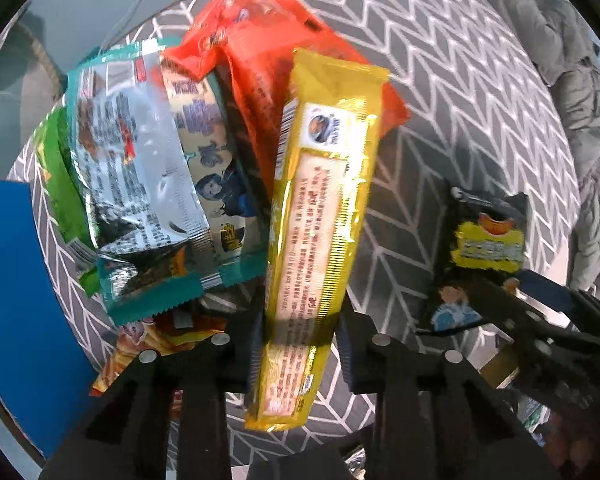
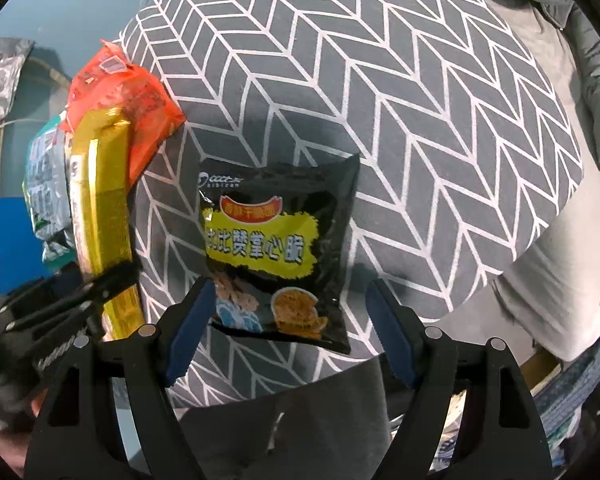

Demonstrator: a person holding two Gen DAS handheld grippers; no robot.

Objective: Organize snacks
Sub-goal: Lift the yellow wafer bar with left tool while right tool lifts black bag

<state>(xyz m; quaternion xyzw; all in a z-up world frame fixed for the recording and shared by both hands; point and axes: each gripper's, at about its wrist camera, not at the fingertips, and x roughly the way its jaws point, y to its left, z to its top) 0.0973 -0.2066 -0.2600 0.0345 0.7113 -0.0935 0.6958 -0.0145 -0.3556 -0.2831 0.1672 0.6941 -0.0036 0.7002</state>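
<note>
Left claw [image 1: 296, 332] clamps tight on the long yellow snack pack [image 1: 320, 208] by the packet pile [image 1: 148, 184], apparently to move it, while the right claw [image 2: 288, 332] hangs wide open, empty, over the black snack bag [image 2: 278, 252] on the patterned cushion [image 2: 400, 100].

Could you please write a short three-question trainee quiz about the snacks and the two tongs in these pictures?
1. True or false: the left tongs are shut on the long yellow packet.
2. Which snack lies between the open right tongs? A) the orange bag B) the black packet with the yellow label C) the teal-edged silver packet
3. Fill in: the snacks lie on a grey cushion with a white ____ pattern.

Key
1. True; the fingers pinch its lower part.
2. B, the black packet; the blue pads stand apart from it.
3. Herringbone, on the grey cushion.
</note>
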